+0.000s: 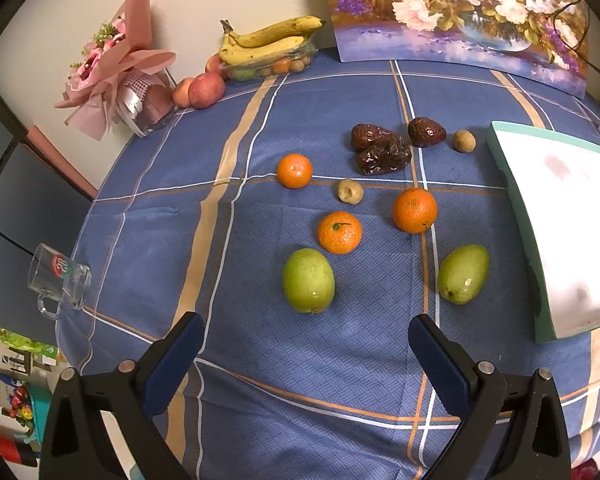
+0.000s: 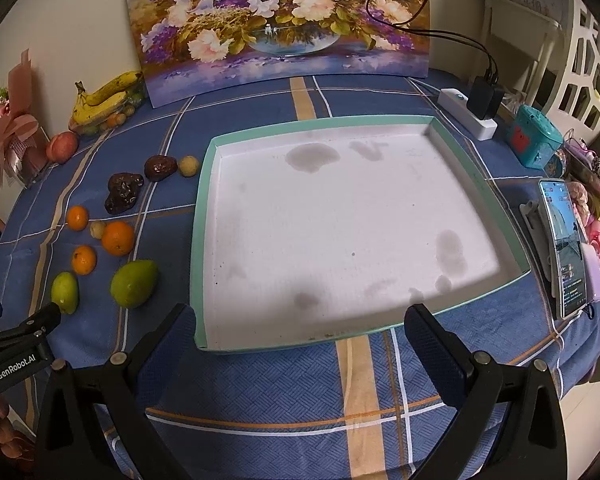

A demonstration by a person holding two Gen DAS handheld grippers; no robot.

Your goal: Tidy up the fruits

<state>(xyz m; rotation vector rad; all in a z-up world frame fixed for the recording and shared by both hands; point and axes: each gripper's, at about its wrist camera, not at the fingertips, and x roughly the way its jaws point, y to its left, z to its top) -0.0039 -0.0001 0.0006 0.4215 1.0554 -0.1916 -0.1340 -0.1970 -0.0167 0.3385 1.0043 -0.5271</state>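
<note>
Hovering left gripper (image 1: 306,344), jaws apart

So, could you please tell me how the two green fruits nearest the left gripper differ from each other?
The left green fruit is rounded and egg-shaped; the right green fruit tapers to a point at its far end. The left one sits roughly straight, while the right one leans toward the tray. The left lies close below an orange; the right sits nearer the tray. Both are green, glossy and lie loose on the blue cloth.
</note>
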